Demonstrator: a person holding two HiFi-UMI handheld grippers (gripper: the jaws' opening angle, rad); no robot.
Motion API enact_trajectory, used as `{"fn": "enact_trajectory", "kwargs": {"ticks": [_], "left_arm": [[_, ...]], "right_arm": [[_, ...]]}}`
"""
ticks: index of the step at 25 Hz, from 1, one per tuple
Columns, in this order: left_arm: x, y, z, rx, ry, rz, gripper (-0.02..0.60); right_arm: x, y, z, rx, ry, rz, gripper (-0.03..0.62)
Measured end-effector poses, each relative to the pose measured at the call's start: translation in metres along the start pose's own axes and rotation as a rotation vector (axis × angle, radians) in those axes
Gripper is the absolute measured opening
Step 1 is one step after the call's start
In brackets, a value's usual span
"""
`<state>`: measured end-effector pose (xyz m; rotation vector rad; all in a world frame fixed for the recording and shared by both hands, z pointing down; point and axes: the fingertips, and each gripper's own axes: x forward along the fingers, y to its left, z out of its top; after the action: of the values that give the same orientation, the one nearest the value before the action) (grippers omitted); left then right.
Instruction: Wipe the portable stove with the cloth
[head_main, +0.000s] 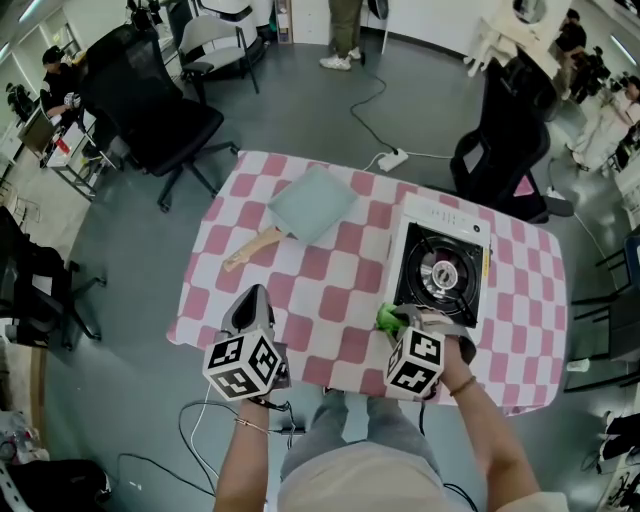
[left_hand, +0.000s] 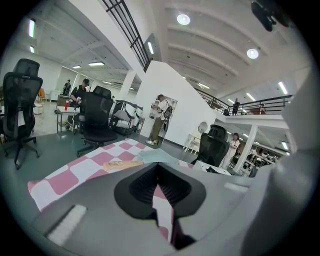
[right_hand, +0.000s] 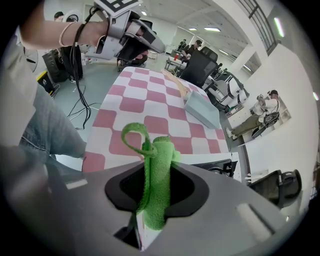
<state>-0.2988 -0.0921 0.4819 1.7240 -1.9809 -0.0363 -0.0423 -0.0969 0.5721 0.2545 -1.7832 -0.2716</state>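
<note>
The white portable stove (head_main: 440, 262) with its black burner top sits on the right part of the checked table; its near edge shows as stove (right_hand: 216, 166). My right gripper (head_main: 404, 322) hovers by the stove's near left corner, shut on a rolled green cloth (right_hand: 156, 175), which pokes out as a green cloth (head_main: 388, 319). My left gripper (head_main: 254, 312) hangs over the table's near left edge. Its jaws are shut with nothing between them in the left gripper view (left_hand: 159, 186).
A pale green chopping board (head_main: 312, 205) and a wooden-handled tool (head_main: 252, 248) lie on the pink-and-white cloth-covered table (head_main: 330, 290). Black office chairs (head_main: 150, 110) stand around it, one chair (head_main: 505, 140) behind the stove. A power strip and cable (head_main: 392, 158) run across the floor.
</note>
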Motion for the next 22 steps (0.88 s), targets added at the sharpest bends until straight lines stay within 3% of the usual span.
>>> {"fn": "enact_trajectory", "kwargs": {"ticks": [13,22], "left_arm": [[0.004,-0.025,0.007,0.02,-0.008,-0.019,0.0],[0.017,-0.075,0.019,0.068,-0.017,-0.079,0.0]], "right_arm": [[-0.007,-0.004,0.004,0.035,-0.071,0.016,0.094],[-0.068,-0.033,0.011,0.255,-0.348,0.036,0.094]]}}
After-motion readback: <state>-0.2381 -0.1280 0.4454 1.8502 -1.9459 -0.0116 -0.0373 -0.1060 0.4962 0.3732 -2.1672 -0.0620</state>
